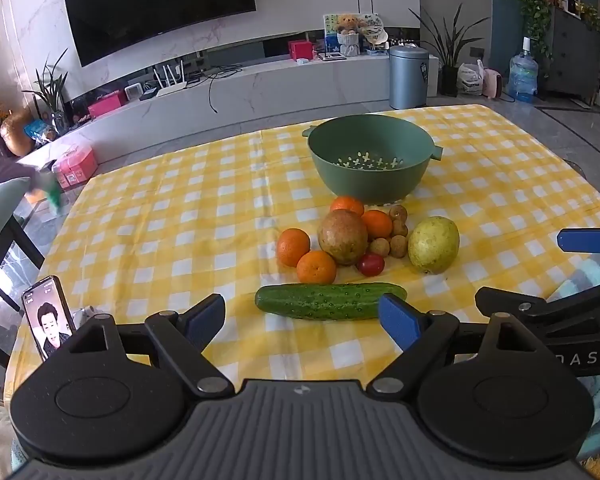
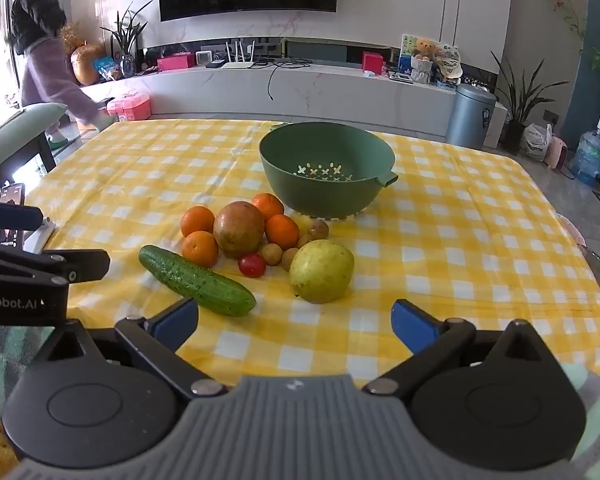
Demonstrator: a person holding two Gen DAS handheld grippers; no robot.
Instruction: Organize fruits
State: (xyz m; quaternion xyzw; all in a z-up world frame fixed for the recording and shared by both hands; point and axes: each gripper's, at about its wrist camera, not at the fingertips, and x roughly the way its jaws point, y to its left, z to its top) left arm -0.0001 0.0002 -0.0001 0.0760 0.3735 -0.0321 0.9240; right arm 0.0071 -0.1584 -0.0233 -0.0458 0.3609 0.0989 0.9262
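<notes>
A pile of fruit lies on the yellow checked cloth in front of an empty green colander (image 1: 370, 160) (image 2: 326, 168). It holds several oranges (image 1: 293, 246) (image 2: 197, 220), a brownish round fruit (image 1: 343, 237) (image 2: 238, 229), a yellow-green pear (image 1: 433, 244) (image 2: 321, 271), a cherry tomato (image 1: 371, 264) (image 2: 252, 265), small brown longans (image 1: 398, 213) (image 2: 272, 254) and a cucumber (image 1: 324, 301) (image 2: 196, 281). My left gripper (image 1: 302, 322) stands open just short of the cucumber. My right gripper (image 2: 296, 326) stands open in front of the pear, with nothing between its fingers.
A phone (image 1: 48, 318) leans upright at the table's left edge. A chair back (image 2: 18, 124) stands at the left. A person (image 2: 48, 52) walks by the TV bench behind the table. A grey bin (image 2: 470, 116) stands beyond the far edge.
</notes>
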